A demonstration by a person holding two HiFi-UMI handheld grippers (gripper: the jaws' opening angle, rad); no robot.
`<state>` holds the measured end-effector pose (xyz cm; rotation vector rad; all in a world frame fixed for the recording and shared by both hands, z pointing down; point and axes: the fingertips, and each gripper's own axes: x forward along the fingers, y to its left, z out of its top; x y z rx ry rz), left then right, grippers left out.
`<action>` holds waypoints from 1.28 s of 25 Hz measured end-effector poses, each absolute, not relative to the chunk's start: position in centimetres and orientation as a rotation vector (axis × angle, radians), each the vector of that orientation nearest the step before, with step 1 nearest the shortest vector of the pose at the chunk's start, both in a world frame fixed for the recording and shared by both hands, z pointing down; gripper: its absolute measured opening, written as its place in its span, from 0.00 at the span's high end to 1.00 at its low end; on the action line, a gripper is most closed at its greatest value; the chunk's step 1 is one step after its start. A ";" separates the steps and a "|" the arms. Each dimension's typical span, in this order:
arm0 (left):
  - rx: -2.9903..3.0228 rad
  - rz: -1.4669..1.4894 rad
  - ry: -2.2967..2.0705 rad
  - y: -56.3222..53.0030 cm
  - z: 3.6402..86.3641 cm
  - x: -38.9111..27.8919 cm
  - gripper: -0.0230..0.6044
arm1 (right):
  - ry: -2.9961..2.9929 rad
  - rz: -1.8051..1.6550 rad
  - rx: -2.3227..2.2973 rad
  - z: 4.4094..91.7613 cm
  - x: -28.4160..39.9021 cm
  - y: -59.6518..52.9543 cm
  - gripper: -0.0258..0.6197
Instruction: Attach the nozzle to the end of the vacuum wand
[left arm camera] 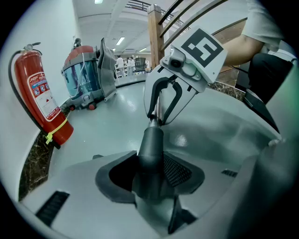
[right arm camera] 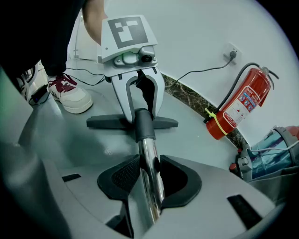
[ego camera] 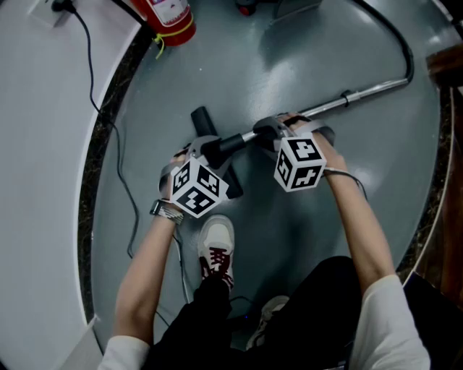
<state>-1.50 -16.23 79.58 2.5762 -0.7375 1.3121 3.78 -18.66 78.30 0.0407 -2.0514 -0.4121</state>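
The floor [ego camera: 289, 65] is smooth, glossy grey and throws back soft patches of light. A curved band of dark speckled stone [ego camera: 108, 137] edges it on the left. A red fire extinguisher [ego camera: 172, 18] stands upright on the floor against that band. Further along the same edge sits a canister vacuum cleaner [left arm camera: 86, 77] with a red top and a clear blue body. A thin black cable [ego camera: 124, 173] trails over the floor near the band. The black crossbar of the nozzle [right arm camera: 107, 123] appears to lie flat on the floor. Just beside it is a person's white shoe [ego camera: 217, 249] with dark red laces, and a second shoe [ego camera: 268, 318] stands nearer the bottom edge.
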 end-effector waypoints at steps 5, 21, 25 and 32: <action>2.562 1.318 -0.721 -16.2 79.7 -1.6 0.68 | -2.065 -0.401 0.045 78.3 3.7 -18.7 0.74; 2.516 1.215 -0.749 -16.0 79.8 -2.3 0.60 | -2.153 -0.342 0.077 78.1 4.3 -18.5 0.71; 2.508 1.155 -0.756 -16.1 78.7 -2.5 0.60 | -2.219 -0.248 0.146 77.5 4.9 -18.6 0.71; 2.512 1.109 -0.827 -16.5 77.0 -2.9 0.67 | -2.320 -0.013 0.291 77.3 6.9 -18.5 0.71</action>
